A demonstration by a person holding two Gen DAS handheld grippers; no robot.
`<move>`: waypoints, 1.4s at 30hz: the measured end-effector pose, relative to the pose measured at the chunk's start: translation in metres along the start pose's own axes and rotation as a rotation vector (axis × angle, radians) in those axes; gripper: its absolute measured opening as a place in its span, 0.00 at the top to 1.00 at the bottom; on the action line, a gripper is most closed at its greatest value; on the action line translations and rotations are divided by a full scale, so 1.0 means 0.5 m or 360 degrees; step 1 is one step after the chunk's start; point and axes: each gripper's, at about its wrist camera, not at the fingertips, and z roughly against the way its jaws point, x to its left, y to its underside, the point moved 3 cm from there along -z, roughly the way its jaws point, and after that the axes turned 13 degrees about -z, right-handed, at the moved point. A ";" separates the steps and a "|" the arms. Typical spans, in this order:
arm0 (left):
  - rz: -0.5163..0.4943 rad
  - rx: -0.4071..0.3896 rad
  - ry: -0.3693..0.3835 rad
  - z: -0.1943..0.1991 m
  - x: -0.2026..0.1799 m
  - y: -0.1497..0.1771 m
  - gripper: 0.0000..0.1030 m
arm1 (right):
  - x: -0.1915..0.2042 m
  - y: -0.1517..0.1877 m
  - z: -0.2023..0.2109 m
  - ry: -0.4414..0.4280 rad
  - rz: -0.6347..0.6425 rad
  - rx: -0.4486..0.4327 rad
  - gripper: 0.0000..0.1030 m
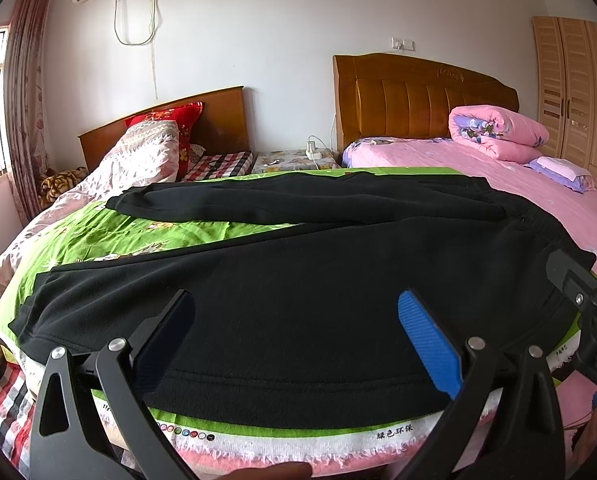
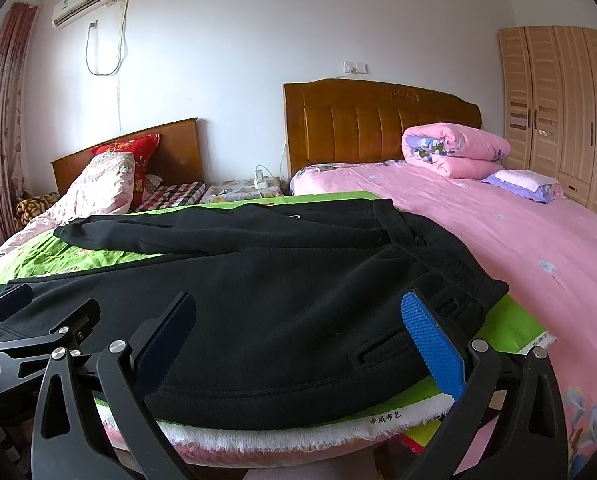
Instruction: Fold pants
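1. Pants point(image 1: 298, 280), black and of a thick knit, are laid flat on a green printed sheet point(image 1: 110, 236) spread over the near end of a pink bed point(image 1: 538, 200). The waistband lies to the right and the two legs run to the left.
2. The legs are spread apart in a narrow V, with green sheet visible between them. The far leg is not yet brought over the near one, so the first fold is judged not to be made.
3. The left gripper point(image 1: 294, 340) is held over the near leg, close to the bed edge. Its fingers are spread wide and nothing is gripped.
4. The right gripper point(image 2: 298, 340) is held over the hip area near the waistband, beside a pocket slit point(image 2: 378, 350). Its fingers are likewise released and empty.
5. This placement is judged to prepare a grasp along the near edge, one gripper at each end, so that the cloth can be lifted evenly.
6. The near hem is partly covered by the fingers. Whether the fingers touch the cloth cannot be told. The far leg's cuff is small and indistinct, and the black fabric hides most creases.
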 end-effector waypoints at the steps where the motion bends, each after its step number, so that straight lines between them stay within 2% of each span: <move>1: 0.0002 0.0001 -0.0001 -0.002 0.001 0.001 0.01 | 0.000 0.000 0.000 0.0000 -0.0002 0.0001 0.04; 21: 0.0000 0.0012 0.0001 0.001 0.002 0.010 0.01 | -0.003 0.000 -0.007 0.0003 -0.0008 0.0025 0.04; 28: 0.0050 -0.0032 0.0052 0.008 0.015 0.014 0.01 | -0.007 -0.003 -0.015 -0.0045 -0.0003 0.0062 0.04; 31: 0.0005 -0.0050 0.0009 0.017 0.028 0.002 0.01 | -0.024 -0.010 -0.030 -0.0097 -0.0056 0.0151 0.04; 33: -0.0050 -0.0086 -0.0065 0.026 0.044 -0.018 0.01 | -0.049 -0.030 -0.055 -0.0203 -0.0192 0.0284 0.04; 34: -0.0056 -0.0083 -0.0056 0.023 0.058 -0.033 0.01 | -0.068 -0.049 -0.077 -0.0260 -0.0297 0.0368 0.04; 35: -0.0037 -0.0063 -0.0018 0.019 0.070 -0.045 0.01 | -0.084 -0.066 -0.093 -0.0302 -0.0382 0.0421 0.04; 37: 0.0034 0.0070 0.0167 -0.019 0.103 -0.074 0.01 | -0.132 -0.131 -0.149 -0.0411 -0.0652 0.0554 0.04; 39: 0.0036 0.0264 0.0455 -0.080 0.115 -0.097 0.01 | -0.168 -0.205 -0.209 -0.0498 -0.0847 0.0624 0.04; 41: 0.0113 0.0384 0.0586 -0.138 0.136 -0.117 0.01 | -0.188 -0.271 -0.259 -0.0532 -0.0896 0.0627 0.04; 42: 0.0179 0.0421 0.0620 -0.176 0.153 -0.132 0.02 | -0.206 -0.321 -0.297 -0.0486 -0.0922 0.0572 0.04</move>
